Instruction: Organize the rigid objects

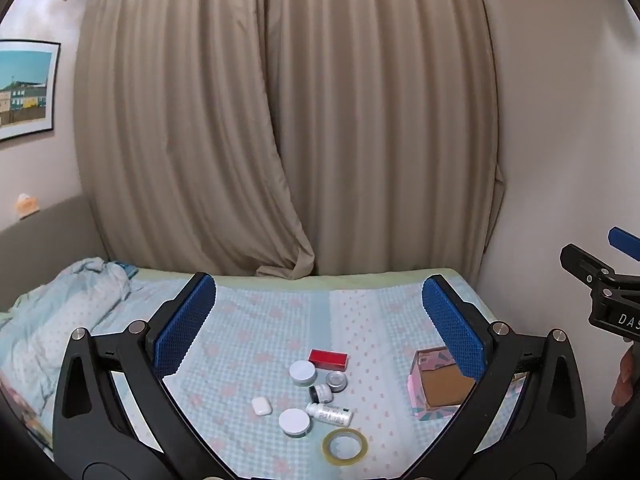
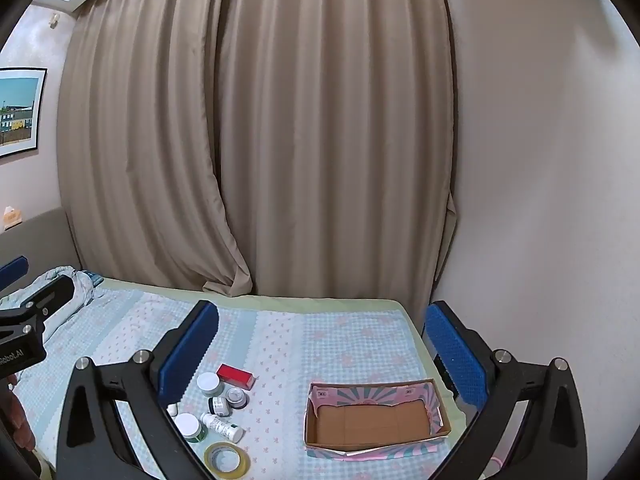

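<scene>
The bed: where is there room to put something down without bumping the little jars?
The open cardboard box has nothing inside. A bare strip of bedsheet runs between the box and the white bottle. More sheet lies free beyond the red box, toward the curtain. It is crowded from the red box down to the tape roll.

Both wrist views look from above the near edge of the bed (image 1: 280, 320) toward the curtain (image 1: 288, 120), set well back. Left view sits leftward, right view rightward; both share the cardboard box (image 2: 376, 420).
</scene>
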`<move>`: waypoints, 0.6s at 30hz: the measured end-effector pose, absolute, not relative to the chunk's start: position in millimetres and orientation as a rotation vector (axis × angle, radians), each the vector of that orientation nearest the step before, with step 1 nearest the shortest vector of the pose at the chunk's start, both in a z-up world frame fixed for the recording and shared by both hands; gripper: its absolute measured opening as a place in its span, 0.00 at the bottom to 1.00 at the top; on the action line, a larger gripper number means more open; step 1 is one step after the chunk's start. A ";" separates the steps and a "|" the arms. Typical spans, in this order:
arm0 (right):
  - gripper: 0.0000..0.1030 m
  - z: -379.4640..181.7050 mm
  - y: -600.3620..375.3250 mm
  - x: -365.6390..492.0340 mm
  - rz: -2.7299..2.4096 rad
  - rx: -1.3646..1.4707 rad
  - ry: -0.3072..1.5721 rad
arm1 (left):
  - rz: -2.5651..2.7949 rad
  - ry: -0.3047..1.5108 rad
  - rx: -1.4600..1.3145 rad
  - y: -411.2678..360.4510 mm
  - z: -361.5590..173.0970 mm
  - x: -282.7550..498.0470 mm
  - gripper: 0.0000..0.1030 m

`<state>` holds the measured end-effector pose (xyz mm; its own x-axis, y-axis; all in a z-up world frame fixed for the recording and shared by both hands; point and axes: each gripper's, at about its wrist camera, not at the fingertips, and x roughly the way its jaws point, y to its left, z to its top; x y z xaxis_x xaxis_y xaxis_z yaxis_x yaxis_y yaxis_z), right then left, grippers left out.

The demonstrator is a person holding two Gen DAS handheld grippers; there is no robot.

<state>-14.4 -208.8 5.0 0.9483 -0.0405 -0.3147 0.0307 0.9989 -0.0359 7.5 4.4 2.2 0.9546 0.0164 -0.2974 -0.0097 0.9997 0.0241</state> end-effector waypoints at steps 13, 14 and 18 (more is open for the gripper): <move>1.00 3.4 -208.7 -8.9 -0.024 -0.041 0.306 | 0.017 0.304 0.024 3.5 4.6 5.5 1.00; 1.00 2.2 -209.0 -7.8 -0.022 -0.042 0.304 | 0.017 0.303 0.024 3.3 5.0 5.0 1.00; 1.00 -1.1 -212.2 -4.8 -0.011 -0.041 0.299 | 0.018 0.303 0.025 3.2 5.9 4.4 1.00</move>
<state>-4.8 -212.2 -1.1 0.9556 -0.0169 -0.2943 0.0048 0.9991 -0.0419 4.4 3.2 5.9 0.9544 0.0218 -0.2976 -0.0141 0.9995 0.0278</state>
